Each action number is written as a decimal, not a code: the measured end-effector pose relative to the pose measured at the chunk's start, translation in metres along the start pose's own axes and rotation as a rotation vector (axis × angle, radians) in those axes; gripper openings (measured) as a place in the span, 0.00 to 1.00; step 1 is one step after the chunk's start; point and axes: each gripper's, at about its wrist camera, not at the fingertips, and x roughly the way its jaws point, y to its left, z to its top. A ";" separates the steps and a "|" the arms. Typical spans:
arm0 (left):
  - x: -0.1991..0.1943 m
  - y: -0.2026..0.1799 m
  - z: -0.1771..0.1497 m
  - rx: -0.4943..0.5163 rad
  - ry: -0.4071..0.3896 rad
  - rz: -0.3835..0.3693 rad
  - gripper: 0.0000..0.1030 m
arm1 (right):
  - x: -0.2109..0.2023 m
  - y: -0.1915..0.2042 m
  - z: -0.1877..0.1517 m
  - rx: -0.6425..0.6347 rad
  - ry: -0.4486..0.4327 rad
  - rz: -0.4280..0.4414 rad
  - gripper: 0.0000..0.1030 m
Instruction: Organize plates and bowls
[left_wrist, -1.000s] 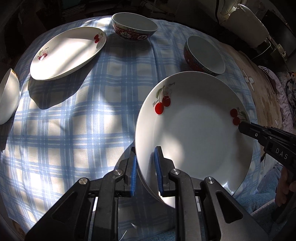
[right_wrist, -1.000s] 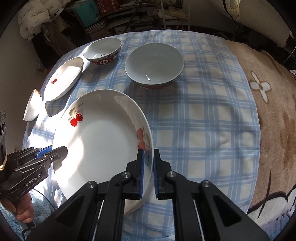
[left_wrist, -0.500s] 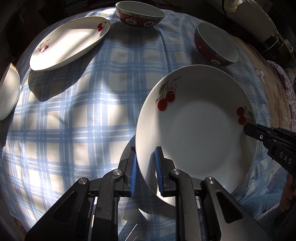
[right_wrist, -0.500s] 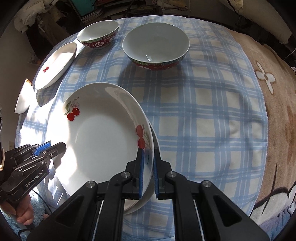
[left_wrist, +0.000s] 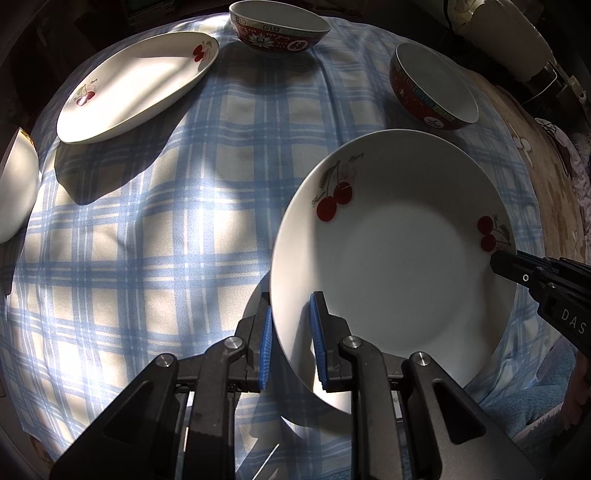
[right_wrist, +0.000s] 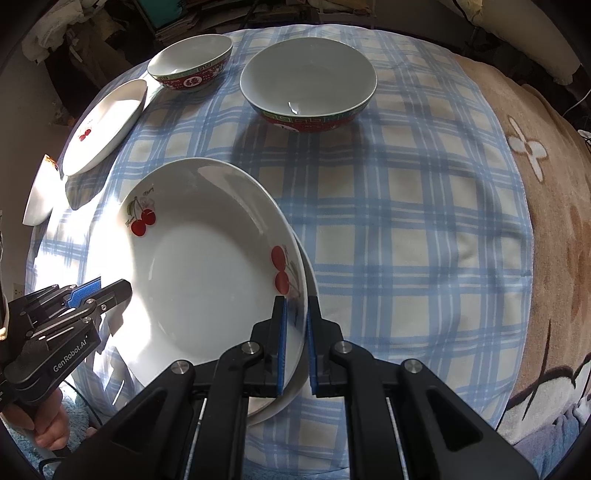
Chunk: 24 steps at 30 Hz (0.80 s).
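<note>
Both hand-held grippers have hold of the same cherry plate (left_wrist: 399, 258): the left hand-held gripper (left_wrist: 291, 343) has its blue pads nearly together on the plate's near-left rim, and the right hand-held gripper (right_wrist: 295, 347) is pinched almost fully closed on the opposite rim, right beside a cherry print. The plate tilts, its right edge raised, and under that edge the right wrist view shows the rim of a second plate (right_wrist: 295, 400) lying on the blue checked cloth (right_wrist: 388, 240) that covers the desk. So I judge one stacking step to be about finished: the cherry plate looks to be resting on or just above its mate, though whether it is fully seated cannot be told. The rest is still scattered. Ahead of the left hand-held gripper and well to its left lies another cherry plate (left_wrist: 136, 85), with a further white dish (left_wrist: 16, 195) at the far left edge, half out of view. Straight ahead at the far side sits a red patterned bowl (left_wrist: 279, 27), and a second red bowl (left_wrist: 432, 86) stands ahead to the right, apart from the first. Neither bowl is nested and the far dishes are not gathered, so the larger part of the tidying appears to remain.
</note>
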 end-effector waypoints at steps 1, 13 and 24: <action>0.000 0.000 0.000 0.003 -0.001 0.003 0.19 | 0.000 0.000 0.000 0.005 0.002 0.003 0.11; -0.001 -0.011 -0.004 0.036 -0.016 0.043 0.19 | 0.001 -0.001 0.001 0.027 0.009 0.019 0.13; -0.009 -0.022 -0.007 0.045 -0.046 0.078 0.19 | 0.002 -0.005 0.003 0.037 0.016 0.036 0.13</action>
